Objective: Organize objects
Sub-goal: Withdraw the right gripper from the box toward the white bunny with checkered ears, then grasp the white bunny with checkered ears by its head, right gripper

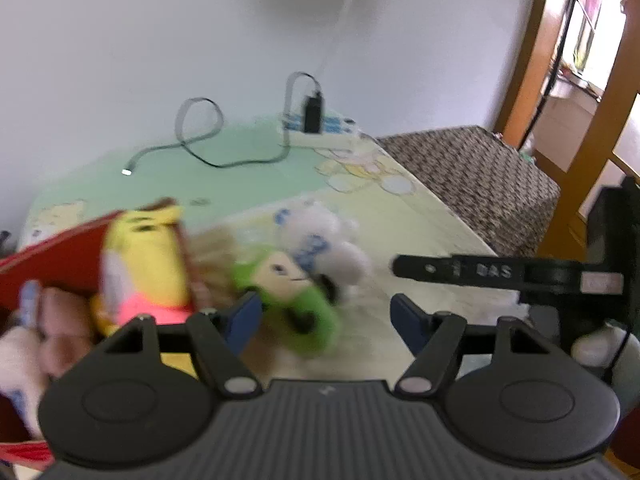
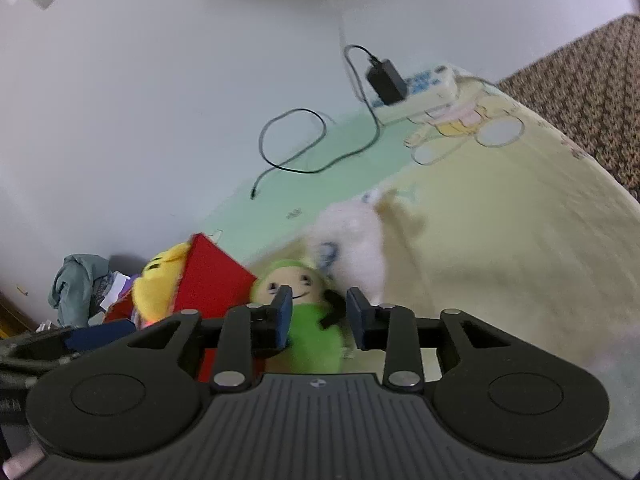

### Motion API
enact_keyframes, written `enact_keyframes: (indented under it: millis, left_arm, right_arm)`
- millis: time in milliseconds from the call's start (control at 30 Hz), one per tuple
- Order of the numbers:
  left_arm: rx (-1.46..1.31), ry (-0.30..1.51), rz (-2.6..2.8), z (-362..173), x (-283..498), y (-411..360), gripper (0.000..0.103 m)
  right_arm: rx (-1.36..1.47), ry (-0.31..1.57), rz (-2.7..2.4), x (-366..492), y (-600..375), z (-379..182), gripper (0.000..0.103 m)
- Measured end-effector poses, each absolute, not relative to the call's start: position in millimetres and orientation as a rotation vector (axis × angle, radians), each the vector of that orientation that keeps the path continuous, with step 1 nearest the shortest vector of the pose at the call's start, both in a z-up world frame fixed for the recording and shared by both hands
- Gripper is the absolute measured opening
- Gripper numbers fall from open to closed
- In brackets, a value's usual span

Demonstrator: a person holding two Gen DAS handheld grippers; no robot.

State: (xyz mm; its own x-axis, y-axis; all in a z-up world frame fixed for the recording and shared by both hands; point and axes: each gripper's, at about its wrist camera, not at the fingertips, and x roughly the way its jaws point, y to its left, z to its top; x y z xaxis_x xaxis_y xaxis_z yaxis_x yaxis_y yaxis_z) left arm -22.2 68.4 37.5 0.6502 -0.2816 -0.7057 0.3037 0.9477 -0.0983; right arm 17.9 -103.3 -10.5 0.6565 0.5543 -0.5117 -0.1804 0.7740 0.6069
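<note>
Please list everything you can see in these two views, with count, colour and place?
Plush banana toy: one, yellow, standing in the red box.
Cardboard box: one, red, left on the bed.
Green-suited plush doll: one, green, beside the box, between the right gripper's fingers.
Fluffy plush toy: one, white and blue, behind the doll.
Power strip: one, white, far end, black charger plugged in.
Cable: one, black, looped on the sheet.
Left gripper: open, empty.
Right gripper: open around the doll.

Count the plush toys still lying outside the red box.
2. The green plush doll lies on the bedsheet beside the red box, between the right gripper fingers. The white plush lies just behind it. Blur may hide others.
</note>
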Motion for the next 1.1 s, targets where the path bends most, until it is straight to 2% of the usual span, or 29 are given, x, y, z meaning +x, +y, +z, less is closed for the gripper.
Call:
enact_keyframes:
  millis: [200, 500, 600, 667, 900, 1100]
  left_arm:
    - [-0.055, 0.866, -0.377, 5.9, 3.2, 34.6, 0.068]
    - [-0.135, 0.974, -0.309, -32.2, 25.4, 17.0, 0.066]
    - [-0.15, 0.99, -0.278, -36.1, 27.0, 20.6, 0.066]
    - [-0.157, 0.994, -0.265, -34.9, 27.4, 23.6, 0.066]
    - [-0.17, 0.994, -0.284, -32.2, 35.3, 21.0, 0.067]
    - [-0.212, 1.039, -0.37, -41.2, 30.5, 15.6, 0.067]
  right_arm:
    - [0.577, 0.821, 0.489, 52.7, -126.8, -31.2, 0.04]
    - [0.603, 0.943, 0.617, 112.9, -111.5, -67.6, 0.045]
    - [0.631, 0.995, 0.624, 127.9, -107.1, -81.2, 0.039]
    - [0.687, 1.017, 0.645, 132.1, -111.1, -86.8, 0.032]
    - [0.731, 1.03, 0.683, 132.7, -137.5, -78.5, 0.029]
    - [0.772, 1.086, 0.675, 97.8, -164.0, -80.3, 0.029]
